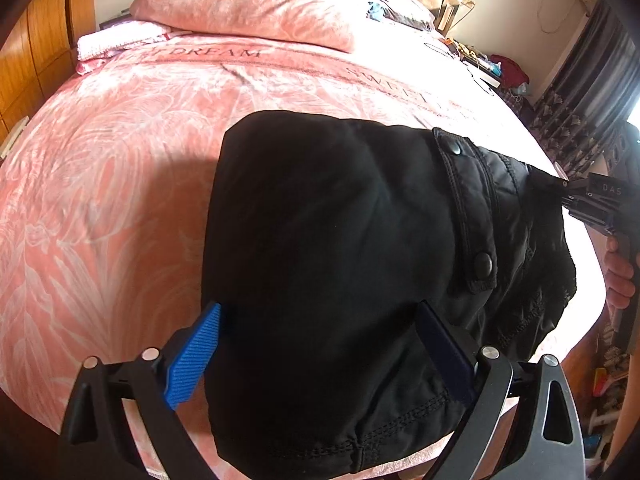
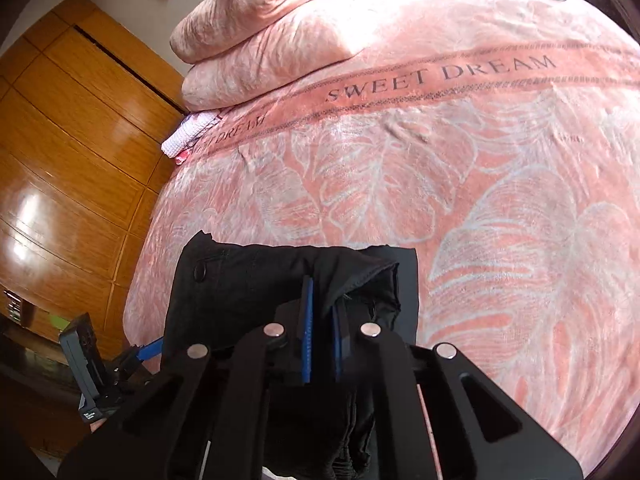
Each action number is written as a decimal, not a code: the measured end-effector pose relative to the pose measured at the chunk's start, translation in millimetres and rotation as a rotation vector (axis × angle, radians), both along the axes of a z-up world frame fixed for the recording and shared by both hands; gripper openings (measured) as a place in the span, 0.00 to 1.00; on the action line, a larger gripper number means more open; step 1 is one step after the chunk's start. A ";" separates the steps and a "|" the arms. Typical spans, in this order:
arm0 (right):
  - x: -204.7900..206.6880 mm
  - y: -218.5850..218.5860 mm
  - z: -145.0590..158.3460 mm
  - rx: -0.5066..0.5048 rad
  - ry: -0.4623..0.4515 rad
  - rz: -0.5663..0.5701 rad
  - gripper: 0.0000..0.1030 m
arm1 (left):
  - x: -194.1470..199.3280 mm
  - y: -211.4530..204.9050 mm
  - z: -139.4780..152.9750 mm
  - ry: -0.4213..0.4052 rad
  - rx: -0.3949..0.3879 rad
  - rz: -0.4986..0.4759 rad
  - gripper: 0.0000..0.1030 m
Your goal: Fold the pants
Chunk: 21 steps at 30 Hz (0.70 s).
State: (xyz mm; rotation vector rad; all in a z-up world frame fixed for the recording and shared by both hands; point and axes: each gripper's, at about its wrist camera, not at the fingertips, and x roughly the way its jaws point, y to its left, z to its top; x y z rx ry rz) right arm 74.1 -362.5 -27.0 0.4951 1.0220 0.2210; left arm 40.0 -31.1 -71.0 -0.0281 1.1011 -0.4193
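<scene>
Black pants (image 1: 340, 248), folded into a thick bundle with snap buttons on a flap, lie at the near edge of the pink bed (image 1: 120, 160). My left gripper (image 1: 320, 336) is open, its blue fingers (image 1: 196, 356) spread at either side of the bundle's near end. My right gripper (image 2: 320, 332) is shut on a fold of the pants (image 2: 248, 280), its blue pads close together with cloth between them. It also shows in the left wrist view (image 1: 560, 184) pinching the bundle's right edge. The left gripper shows at lower left in the right wrist view (image 2: 148, 350).
Pink pillows (image 1: 248, 8) and a folded white cloth (image 1: 116, 42) lie at the head of the bed. A wooden wardrobe (image 2: 72, 152) stands along one side. Clutter (image 1: 500, 64) and dark curtains (image 1: 580, 92) are on the other side.
</scene>
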 end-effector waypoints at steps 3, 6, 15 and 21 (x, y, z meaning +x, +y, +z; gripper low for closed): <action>8.3 0.8 -16.1 -0.032 0.057 -0.019 0.06 | 2.9 -1.6 -4.6 0.008 0.004 0.007 0.96; 7.3 -0.3 -35.7 -0.013 0.096 -0.009 0.12 | 3.2 -3.2 -7.3 0.004 0.021 0.001 0.96; -63.8 -11.8 -17.7 0.050 0.059 -0.007 0.48 | -12.6 9.2 4.8 0.004 0.018 -0.004 0.96; -105.1 0.1 -23.1 0.088 0.070 0.030 0.47 | -25.0 6.3 3.5 0.017 0.028 -0.026 0.96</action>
